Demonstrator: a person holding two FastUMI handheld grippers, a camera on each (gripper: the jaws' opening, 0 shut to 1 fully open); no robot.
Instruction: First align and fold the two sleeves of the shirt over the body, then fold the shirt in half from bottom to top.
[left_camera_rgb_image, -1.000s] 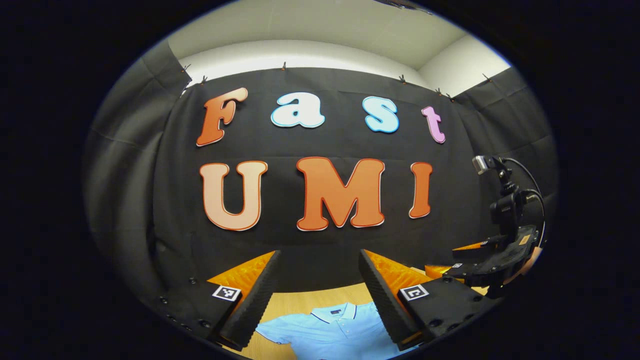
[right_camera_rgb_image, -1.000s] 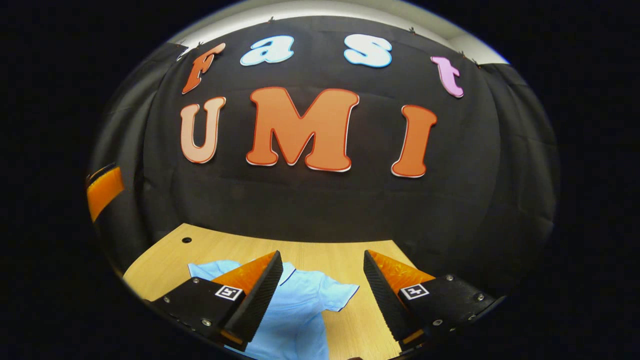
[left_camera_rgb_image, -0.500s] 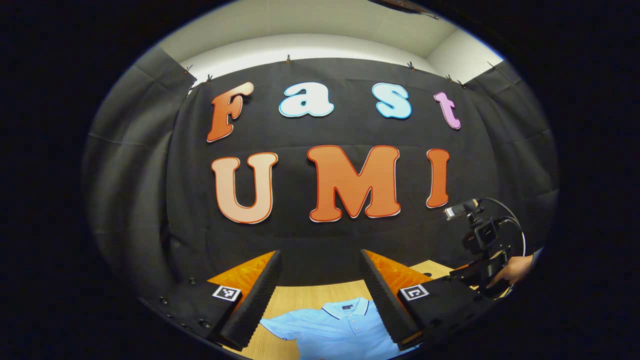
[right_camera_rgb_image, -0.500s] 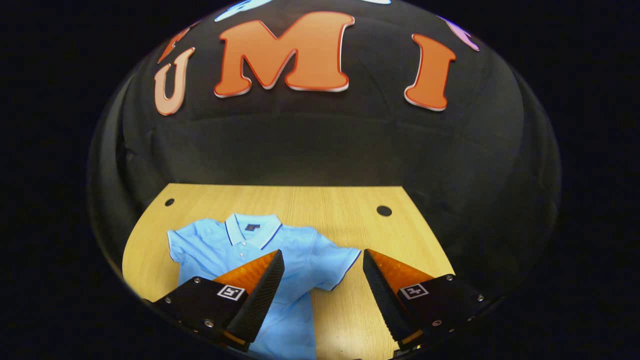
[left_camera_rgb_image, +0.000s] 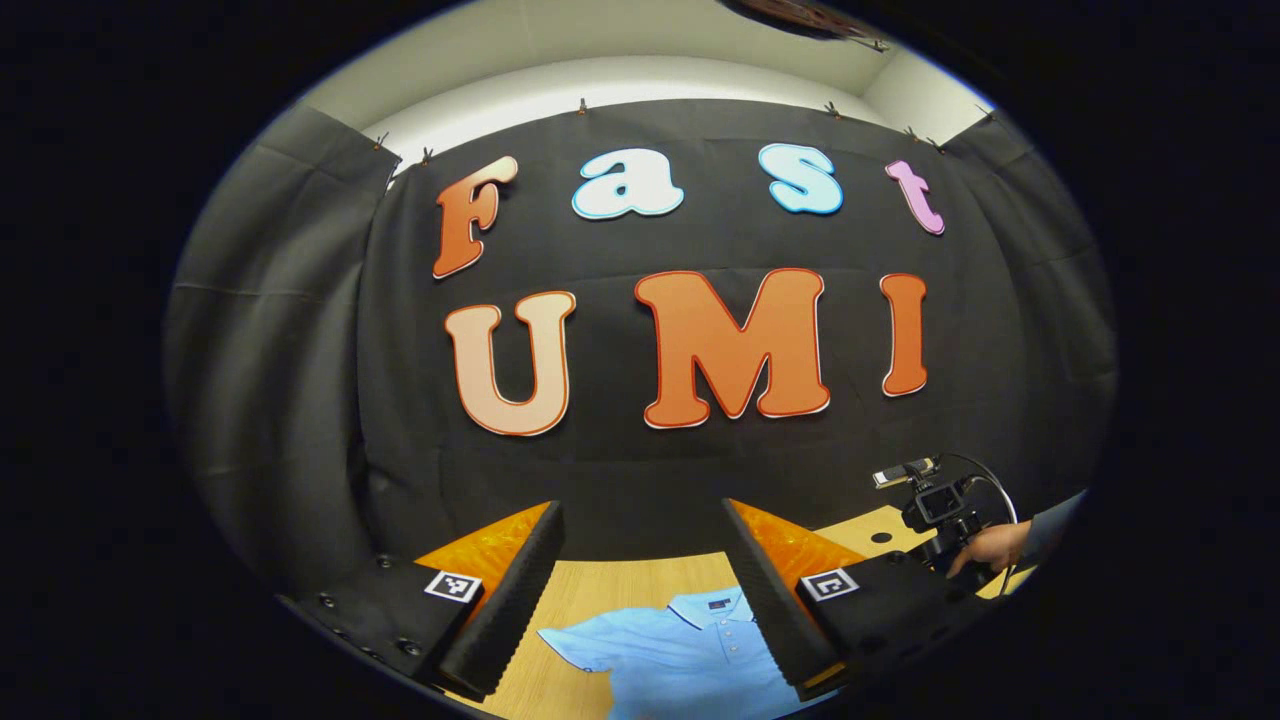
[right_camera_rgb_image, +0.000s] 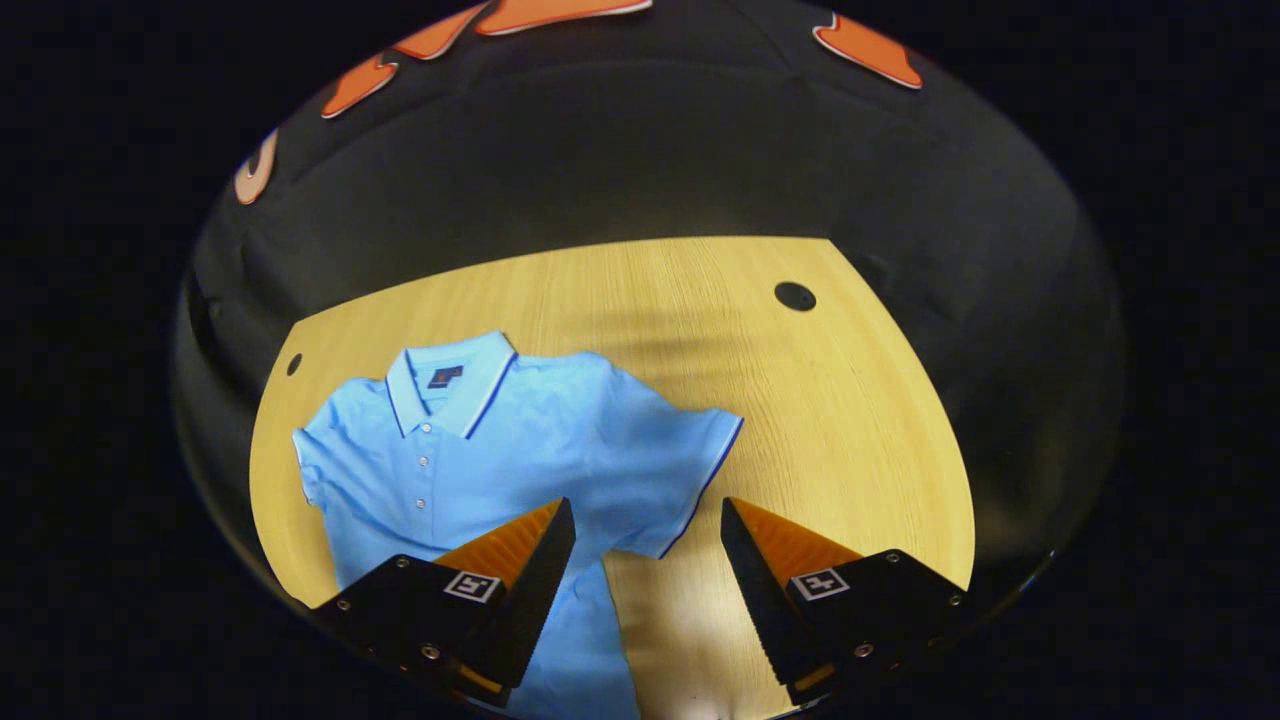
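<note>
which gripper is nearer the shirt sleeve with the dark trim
Right. The right gripper hangs open just over that sleeve of the shirt. The left gripper is held level, farther back, facing the wall.

Found no readable word or number on work items. Saw square black-and-white coded tag on one finger mount of left gripper, and a matching one on the other mount; block patterns only, no letters I could make out. Saw same kind of pair on right gripper, at and. Noted small dark neck label inside collar of shirt; print was too small to read in either view.
</note>
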